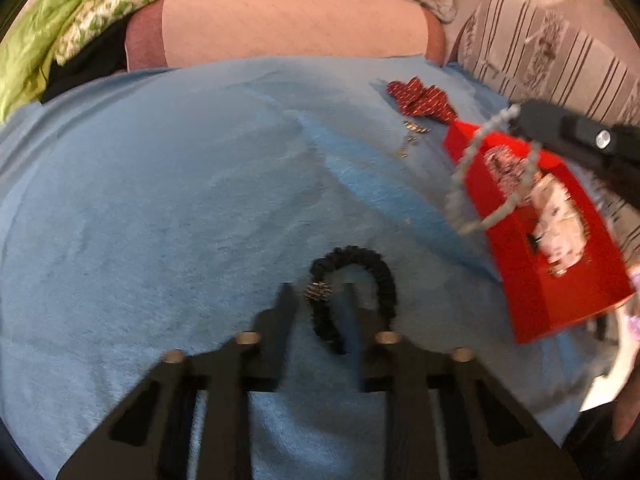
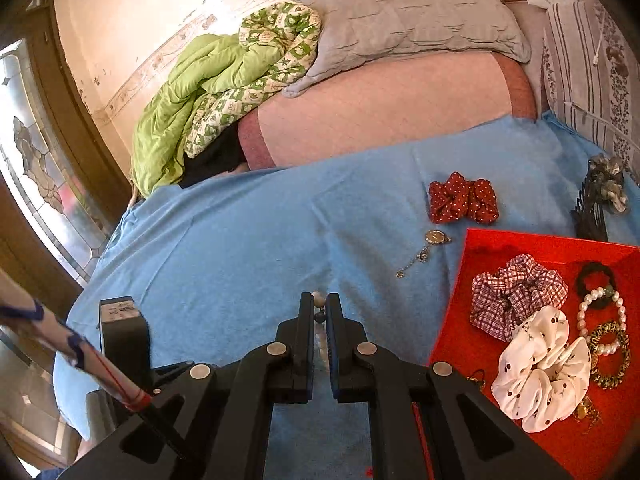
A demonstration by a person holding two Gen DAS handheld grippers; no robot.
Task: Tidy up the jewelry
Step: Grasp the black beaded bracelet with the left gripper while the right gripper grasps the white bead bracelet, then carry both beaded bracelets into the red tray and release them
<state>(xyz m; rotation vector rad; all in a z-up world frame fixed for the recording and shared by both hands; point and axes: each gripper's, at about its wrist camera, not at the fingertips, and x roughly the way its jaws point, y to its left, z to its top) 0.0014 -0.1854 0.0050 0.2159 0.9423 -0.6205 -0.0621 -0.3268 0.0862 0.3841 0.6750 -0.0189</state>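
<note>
A black braided bracelet (image 1: 360,272) with a silver bead lies on the blue towel (image 1: 160,220). My left gripper (image 1: 318,294) points down at it, blurred fingers close on either side of the beaded stretch and shut on it. My right gripper (image 2: 319,304) is shut on a strand of pale beads (image 2: 318,298). In the left wrist view that necklace (image 1: 464,168) dangles from the right gripper (image 1: 516,116) over the red box (image 1: 560,300). The red box (image 2: 520,240) holds scrunchies, a pearl bracelet (image 2: 600,320) and a spotted bangle.
A red dotted scrunchie (image 2: 464,198), a pendant on a chain (image 2: 428,248) and a dark comb clip (image 2: 592,216) lie on the towel beyond the box. Behind are a pink mattress edge, a grey pillow (image 2: 400,16) and a green quilt (image 2: 192,92). A window stands at the left.
</note>
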